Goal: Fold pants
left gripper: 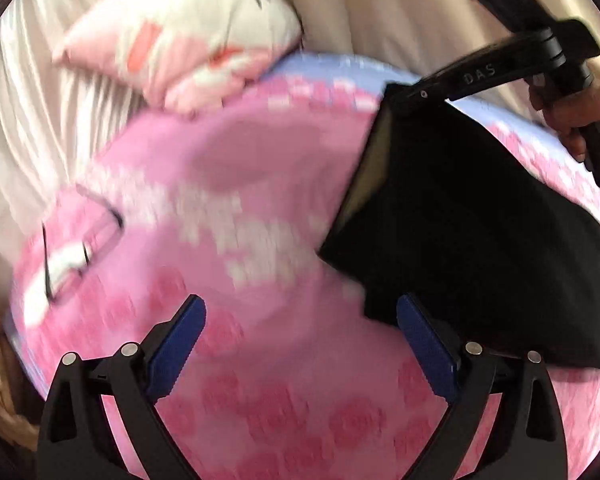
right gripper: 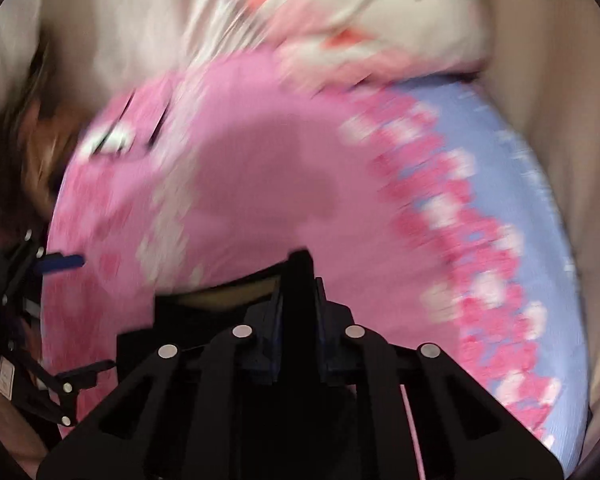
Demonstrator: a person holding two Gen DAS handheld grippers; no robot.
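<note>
Black pants (left gripper: 460,220) hang over a pink bedspread (left gripper: 228,184), and a tan inner band shows along their left edge. In the left wrist view my right gripper (left gripper: 400,94) pinches their top corner, with a hand (left gripper: 572,112) on its handle. In the right wrist view the right gripper (right gripper: 300,280) is shut on a fold of the black pants (right gripper: 204,320). My left gripper (left gripper: 300,304) is open with nothing between its blue pads (left gripper: 180,344), just left of the pants' lower edge. One of its blue pads (right gripper: 62,262) shows at the left of the right wrist view.
The bedspread has a rose pattern and a light blue border (right gripper: 512,184). A white and pink cartoon pillow (left gripper: 188,32) lies at its far end. Cream fabric (left gripper: 40,120) surrounds the bed. Both views are blurred by motion.
</note>
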